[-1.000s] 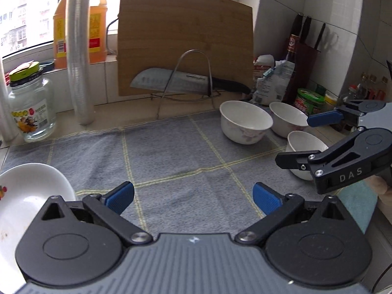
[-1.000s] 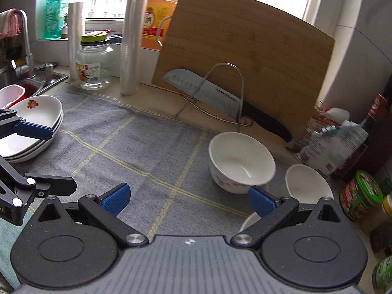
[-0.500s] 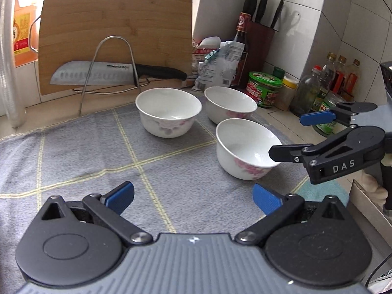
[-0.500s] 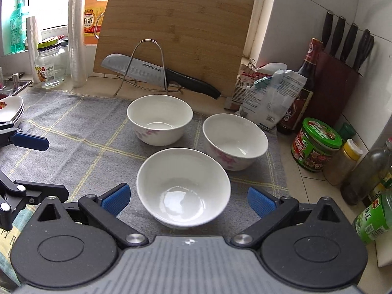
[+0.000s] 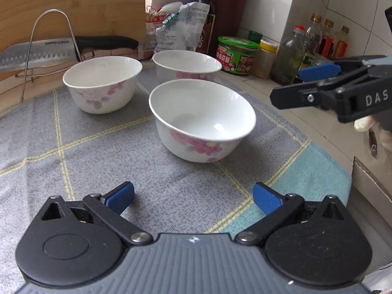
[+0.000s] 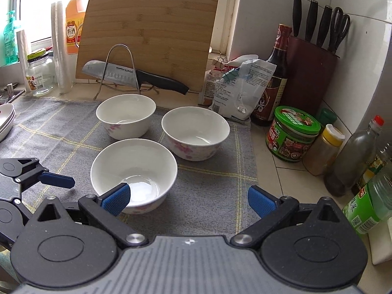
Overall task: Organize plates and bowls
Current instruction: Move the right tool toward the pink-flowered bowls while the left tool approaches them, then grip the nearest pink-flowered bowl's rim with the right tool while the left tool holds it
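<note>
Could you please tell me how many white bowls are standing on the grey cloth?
3: the nearest bowl by the right hand-held gripper, one back left near the knife rack, one back right beside the green-lidded jar. None seems hidden.

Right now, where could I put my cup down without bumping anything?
The gray mat is bare on its left, between the three bowls and the stacked plates. A smaller bare patch lies between the nearest bowl and the mat's right edge. The right counter by the green-lidded jar and bottles is crowded.

"SUPOR" on knife blade [image 6: 110,70], "DAS" on right hand-held gripper [image 5: 311,83], "料酒" on orange bottle [image 6: 73,24]
</note>
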Available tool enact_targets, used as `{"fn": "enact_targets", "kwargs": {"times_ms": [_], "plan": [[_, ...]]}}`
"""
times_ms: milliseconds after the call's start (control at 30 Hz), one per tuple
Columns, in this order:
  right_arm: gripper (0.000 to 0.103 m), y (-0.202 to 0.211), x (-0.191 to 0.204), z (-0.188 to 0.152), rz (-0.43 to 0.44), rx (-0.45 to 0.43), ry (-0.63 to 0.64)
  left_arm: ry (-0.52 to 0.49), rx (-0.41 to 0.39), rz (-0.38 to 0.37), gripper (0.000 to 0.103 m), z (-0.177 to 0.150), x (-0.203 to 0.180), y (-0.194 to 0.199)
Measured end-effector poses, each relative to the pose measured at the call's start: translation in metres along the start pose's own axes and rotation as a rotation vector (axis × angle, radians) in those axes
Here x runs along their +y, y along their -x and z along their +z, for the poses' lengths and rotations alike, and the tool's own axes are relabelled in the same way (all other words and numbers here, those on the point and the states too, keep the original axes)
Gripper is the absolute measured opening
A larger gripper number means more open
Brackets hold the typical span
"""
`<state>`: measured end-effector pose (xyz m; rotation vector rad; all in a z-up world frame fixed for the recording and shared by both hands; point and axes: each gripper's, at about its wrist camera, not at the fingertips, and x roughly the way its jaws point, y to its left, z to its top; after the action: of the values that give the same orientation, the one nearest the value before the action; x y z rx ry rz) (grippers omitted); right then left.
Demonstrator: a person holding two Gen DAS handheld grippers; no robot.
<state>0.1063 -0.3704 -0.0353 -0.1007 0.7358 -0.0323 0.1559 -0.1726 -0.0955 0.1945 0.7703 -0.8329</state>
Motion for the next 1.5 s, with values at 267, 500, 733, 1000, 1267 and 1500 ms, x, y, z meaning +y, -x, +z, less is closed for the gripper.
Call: {"fn": "enact_targets", "kwargs": {"times_ms": [267,500,733,1000,1267,1500], "plan": [[0.103,-0.003,-0.008,-0.004,0.021,0.013,-0.006,-0.118,0.043,0.087,0.103,0.005,-0.013,-0.013],[0.103,-0.013,-0.008,-0.001,0.047,0.024,0.006,-0.119,0.005,0.088,0.103,-0.001,-0.01,-0.012],[0.103,-0.024,-0.006,0.003,0.065,0.033,0.026,-0.122,-0.009,0.111,0.102,0.001,-0.013,-0.012],[0.103,-0.033,-0.004,0.012,0.09,0.038,0.052,-0.114,-0.069,0.087,0.102,0.016,-0.013,-0.01],[0.103,-0.046,-0.005,0.018,0.16,0.052,0.036,-0.1,-0.106,0.053,0.102,0.024,-0.011,-0.016],[0.103,-0.064,-0.001,0.024,0.238,0.07,0.034,-0.083,-0.117,0.049,0.102,0.027,-0.007,-0.019]]}}
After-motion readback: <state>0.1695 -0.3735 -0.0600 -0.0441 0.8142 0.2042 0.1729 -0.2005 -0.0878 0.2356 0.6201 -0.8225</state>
